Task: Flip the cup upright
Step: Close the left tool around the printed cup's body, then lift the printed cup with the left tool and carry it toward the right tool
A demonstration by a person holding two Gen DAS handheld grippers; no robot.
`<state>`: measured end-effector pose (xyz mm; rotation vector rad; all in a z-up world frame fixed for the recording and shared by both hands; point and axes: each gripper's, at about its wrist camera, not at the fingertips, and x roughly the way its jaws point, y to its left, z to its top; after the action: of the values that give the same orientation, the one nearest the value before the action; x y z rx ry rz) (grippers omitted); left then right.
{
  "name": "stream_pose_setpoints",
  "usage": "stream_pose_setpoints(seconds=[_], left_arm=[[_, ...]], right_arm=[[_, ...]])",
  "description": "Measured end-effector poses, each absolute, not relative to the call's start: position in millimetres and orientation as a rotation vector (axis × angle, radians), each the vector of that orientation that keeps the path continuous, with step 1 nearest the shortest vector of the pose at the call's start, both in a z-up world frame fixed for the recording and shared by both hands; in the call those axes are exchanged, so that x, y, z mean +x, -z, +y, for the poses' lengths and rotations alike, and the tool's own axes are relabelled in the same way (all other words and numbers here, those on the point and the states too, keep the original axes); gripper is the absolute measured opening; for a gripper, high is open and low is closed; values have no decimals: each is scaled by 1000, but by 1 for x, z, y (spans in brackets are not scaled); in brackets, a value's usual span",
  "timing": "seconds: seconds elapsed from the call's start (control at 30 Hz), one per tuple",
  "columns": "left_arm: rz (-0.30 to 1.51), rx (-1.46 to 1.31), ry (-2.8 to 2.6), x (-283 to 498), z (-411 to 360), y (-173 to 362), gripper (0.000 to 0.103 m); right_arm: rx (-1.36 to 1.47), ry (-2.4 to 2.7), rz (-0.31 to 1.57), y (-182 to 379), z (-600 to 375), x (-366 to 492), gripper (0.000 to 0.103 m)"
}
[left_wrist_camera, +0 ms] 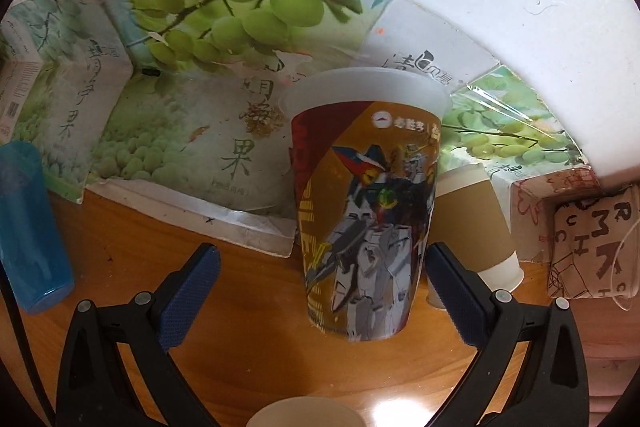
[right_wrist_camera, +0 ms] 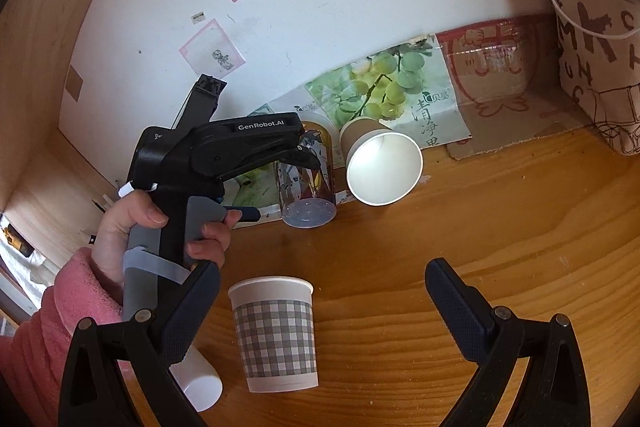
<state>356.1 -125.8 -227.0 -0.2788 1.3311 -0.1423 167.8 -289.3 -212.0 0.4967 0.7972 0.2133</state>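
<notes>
A tall plastic cup printed with a robot figure (left_wrist_camera: 366,203) stands upright on the wooden table, its mouth up. My left gripper (left_wrist_camera: 322,297) is open, its fingers on either side of the cup and apart from it. The same cup (right_wrist_camera: 310,179) shows in the right wrist view beside the left gripper (right_wrist_camera: 298,157). My right gripper (right_wrist_camera: 322,307) is open and empty above the table. A grey checked paper cup (right_wrist_camera: 276,331) stands upright between its fingers. A brown paper cup (right_wrist_camera: 380,165) lies on its side, mouth toward the camera.
A blue tumbler (left_wrist_camera: 30,227) stands at the left. Grape-printed cardboard (left_wrist_camera: 192,115) leans on the back wall. A lettered paper bag (right_wrist_camera: 596,67) stands at the right. A white cup (right_wrist_camera: 200,379) lies by the right gripper's left finger. A cup rim (left_wrist_camera: 304,415) shows at the bottom.
</notes>
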Motion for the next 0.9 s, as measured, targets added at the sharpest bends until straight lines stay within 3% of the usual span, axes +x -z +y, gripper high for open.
stream_pose_setpoints(seconds=[0.27,0.4,0.57,0.9], left_arm=[[1353,-285,151,364,-137,243,96],[1361,-281,153,365,-143,249,80],[1343,-258,161,364,-150,250,69],[1292,-253,199,354,-149,233,68]], right_arm=[[537,-204,796,218,-290,178,103],[536,-196,797,218,-289,180,103],[523,-204,800,220,-288,182,103],[496,-210,806,218,-281,182,103]])
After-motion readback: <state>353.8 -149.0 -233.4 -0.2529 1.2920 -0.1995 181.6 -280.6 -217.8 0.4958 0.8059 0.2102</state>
